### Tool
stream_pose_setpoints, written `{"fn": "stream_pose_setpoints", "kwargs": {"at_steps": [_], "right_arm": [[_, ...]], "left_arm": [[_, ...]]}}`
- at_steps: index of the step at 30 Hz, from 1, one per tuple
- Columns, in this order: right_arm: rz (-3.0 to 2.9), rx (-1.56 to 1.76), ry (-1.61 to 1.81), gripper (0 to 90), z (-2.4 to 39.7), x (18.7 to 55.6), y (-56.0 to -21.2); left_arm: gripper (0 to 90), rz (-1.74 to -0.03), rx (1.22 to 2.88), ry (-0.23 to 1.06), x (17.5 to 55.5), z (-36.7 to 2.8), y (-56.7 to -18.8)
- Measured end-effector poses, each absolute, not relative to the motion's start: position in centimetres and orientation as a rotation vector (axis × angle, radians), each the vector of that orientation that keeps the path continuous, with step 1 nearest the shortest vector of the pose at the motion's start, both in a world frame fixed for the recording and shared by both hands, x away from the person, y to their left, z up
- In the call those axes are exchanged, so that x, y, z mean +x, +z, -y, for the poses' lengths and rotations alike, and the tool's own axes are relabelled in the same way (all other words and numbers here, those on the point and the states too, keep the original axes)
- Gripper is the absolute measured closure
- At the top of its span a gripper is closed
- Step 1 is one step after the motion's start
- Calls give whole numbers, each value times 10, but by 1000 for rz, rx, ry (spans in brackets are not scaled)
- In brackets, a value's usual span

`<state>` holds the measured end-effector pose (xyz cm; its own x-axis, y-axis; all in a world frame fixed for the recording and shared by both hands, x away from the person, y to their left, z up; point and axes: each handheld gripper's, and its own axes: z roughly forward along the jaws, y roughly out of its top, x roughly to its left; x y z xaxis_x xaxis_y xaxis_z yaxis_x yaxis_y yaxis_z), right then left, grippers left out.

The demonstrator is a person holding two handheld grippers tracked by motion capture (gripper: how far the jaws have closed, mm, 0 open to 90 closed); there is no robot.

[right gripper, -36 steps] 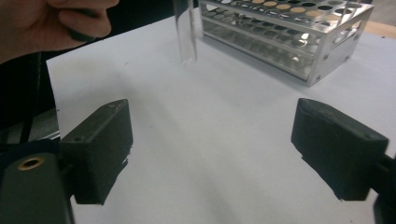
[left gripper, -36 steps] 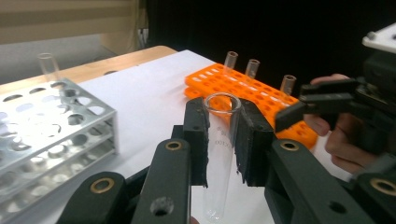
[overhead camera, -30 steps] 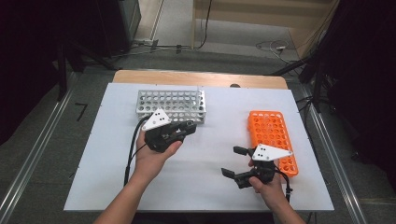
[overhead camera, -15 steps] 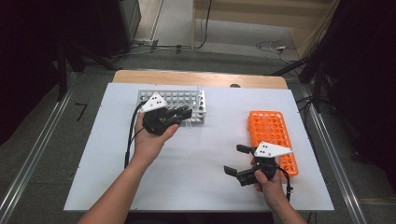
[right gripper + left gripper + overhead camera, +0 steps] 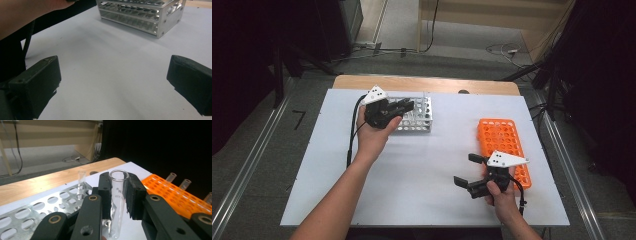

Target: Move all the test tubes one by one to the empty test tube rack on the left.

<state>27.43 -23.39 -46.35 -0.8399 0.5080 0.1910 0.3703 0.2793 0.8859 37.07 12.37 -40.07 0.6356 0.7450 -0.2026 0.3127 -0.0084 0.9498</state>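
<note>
- A clear glass test tube [image 5: 117, 202] is clamped in the left tool [image 5: 404, 106], its two pads pressed against the tube's sides just below the open rim.
- The tube's long axis is held close to upright — mouth up, rounded base down — as is seen in the left gripper view.
- In the high view the left tool is seen above the metal rack [image 5: 414, 116], at the far left part of the white surface [image 5: 422, 170]; the tube is therefore off the surface and carried over the rack's rows of holes.
- One tube [image 5: 81, 183] is seen standing in the metal rack just beyond the tool; the holes nearer the camera appear empty.
- The coming move is judged to turn on one relation: the tube's base must be lined up over a free hole and kept upright, since a tilt would catch the base on the plate's edge.
- The orange rack [image 5: 502, 142] lies well apart to the right, with a few tubes [image 5: 185, 184] standing at its far edge.
- The right tool [image 5: 472, 172] is held low over the surface just beside the orange rack, its jaws having just been opening and now wide apart — nothing is between them.
- The left hand [image 5: 372, 137] is by far the nearer to the metal rack.
</note>
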Motion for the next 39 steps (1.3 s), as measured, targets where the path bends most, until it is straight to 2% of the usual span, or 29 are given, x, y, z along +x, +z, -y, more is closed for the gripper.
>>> {"fn": "stream_pose_setpoints", "kwargs": {"at_steps": [9, 25, 39], "right_arm": [[-2407, 831, 1581, 0, 234, 274, -464], [-2408, 831, 1568, 0, 234, 272, -465], [-2409, 841, 1569, 0, 236, 272, -467]], "left_arm": [[762, -957, 1589, 454, 403, -123, -411], [761, -982, 1591, 536, 445, -108, -402], [762, -1035, 1580, 520, 473, -98, -408]]}}
